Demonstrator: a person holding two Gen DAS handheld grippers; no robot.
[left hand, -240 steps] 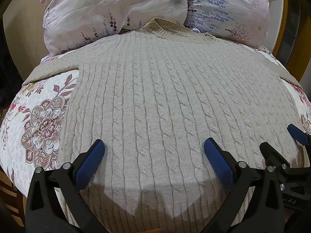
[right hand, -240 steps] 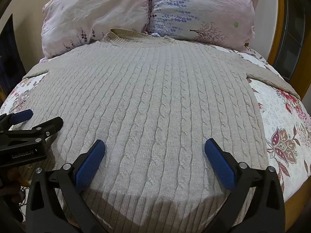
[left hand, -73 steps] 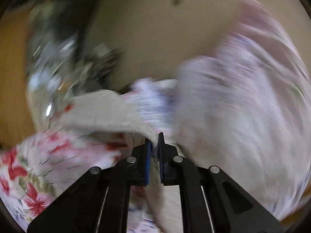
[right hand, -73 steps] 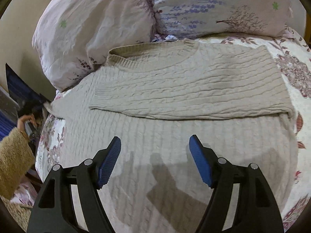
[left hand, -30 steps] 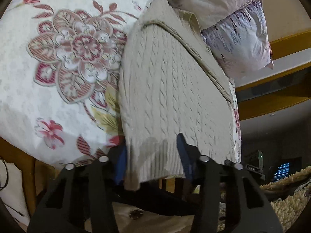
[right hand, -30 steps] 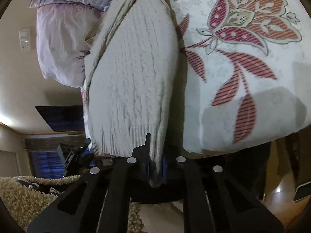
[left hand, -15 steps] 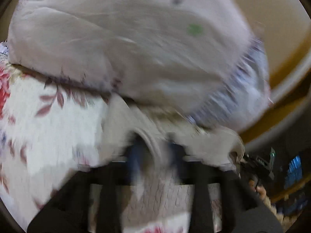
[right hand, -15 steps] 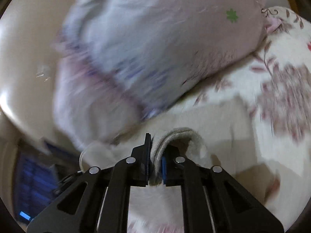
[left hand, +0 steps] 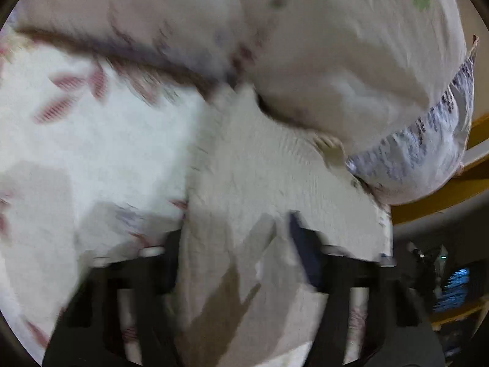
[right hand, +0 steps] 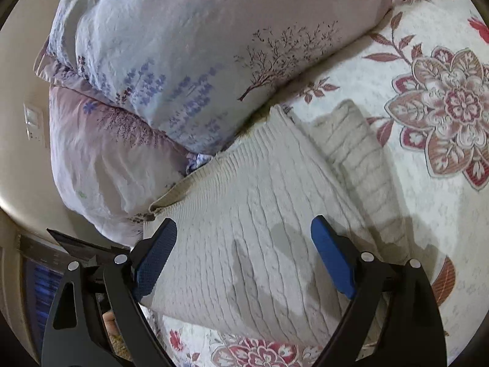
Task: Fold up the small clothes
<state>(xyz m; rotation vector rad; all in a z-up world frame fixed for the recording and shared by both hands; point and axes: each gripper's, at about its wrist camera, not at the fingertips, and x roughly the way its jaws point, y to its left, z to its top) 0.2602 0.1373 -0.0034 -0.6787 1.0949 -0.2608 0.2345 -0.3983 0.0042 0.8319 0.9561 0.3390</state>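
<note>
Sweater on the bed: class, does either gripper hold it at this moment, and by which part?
Neither. The right gripper and left gripper are both open above the folded sweater, which lies released on the bedspread.

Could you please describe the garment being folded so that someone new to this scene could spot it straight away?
Start from the bed's floral bedspread and look just below the two pale flower-print pillows. There lies the sweater, a folded beige cable-knit with its ribbed edge nearest the pillows, in front of the open right hand-held gripper. It is the only plain, unprinted, knitted fabric; everything around it carries printed flowers.
</note>
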